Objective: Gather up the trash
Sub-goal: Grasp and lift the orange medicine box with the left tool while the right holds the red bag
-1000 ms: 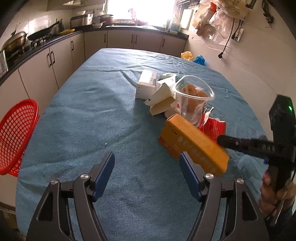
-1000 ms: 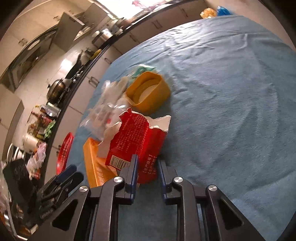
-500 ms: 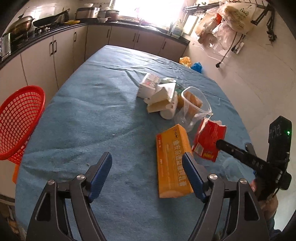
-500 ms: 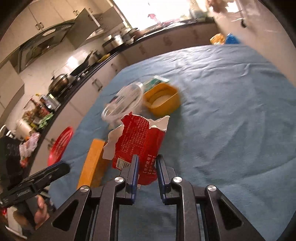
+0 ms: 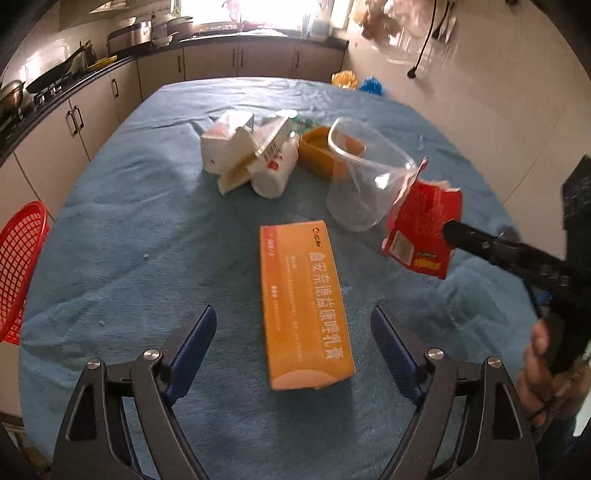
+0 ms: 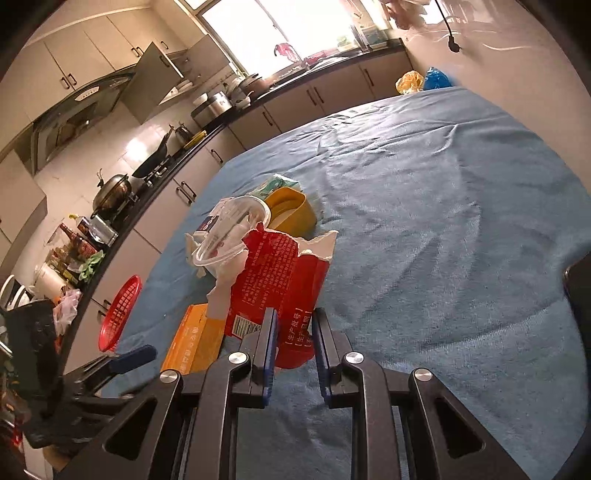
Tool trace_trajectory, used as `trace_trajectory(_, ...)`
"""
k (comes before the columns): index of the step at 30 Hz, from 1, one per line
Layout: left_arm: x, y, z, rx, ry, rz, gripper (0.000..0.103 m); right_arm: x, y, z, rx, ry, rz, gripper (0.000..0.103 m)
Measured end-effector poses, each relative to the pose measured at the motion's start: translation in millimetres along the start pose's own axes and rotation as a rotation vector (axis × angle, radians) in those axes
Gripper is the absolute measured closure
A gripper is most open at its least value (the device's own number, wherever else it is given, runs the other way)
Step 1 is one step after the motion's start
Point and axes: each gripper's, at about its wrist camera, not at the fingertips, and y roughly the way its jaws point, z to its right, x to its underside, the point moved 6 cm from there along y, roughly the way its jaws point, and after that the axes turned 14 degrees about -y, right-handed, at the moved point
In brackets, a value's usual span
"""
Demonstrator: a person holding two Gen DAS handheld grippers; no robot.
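A table (image 5: 129,221) draped in blue cloth fills the kitchen, with beige cabinets (image 5: 236,59) under a dark countertop (image 6: 207,136) running beyond its far end and along its left side, a bright window (image 6: 280,33) above that counter, and a pale tiled wall (image 5: 498,92) to its right.

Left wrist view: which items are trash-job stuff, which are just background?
Job:
- red torn packet, held in right gripper
- orange box between the open left gripper fingers
- clear plastic cup
- white boxes and bottle pile
- red basket

Background:
- pans on the stove
- counter cabinets
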Motion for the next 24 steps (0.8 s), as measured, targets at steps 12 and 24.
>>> trace_trajectory(12, -3, 24, 1, -0.128, 0.014, 0.054, 0.044, 2, -19, 0, -0.042, -0.036, 0.040, 0.083)
trace_trajectory(24, -18, -1, -26, -0.072, -0.051, 0.112, 0.057, -10, -47, -12, 0.062, -0.126, 0.117, 0.083)
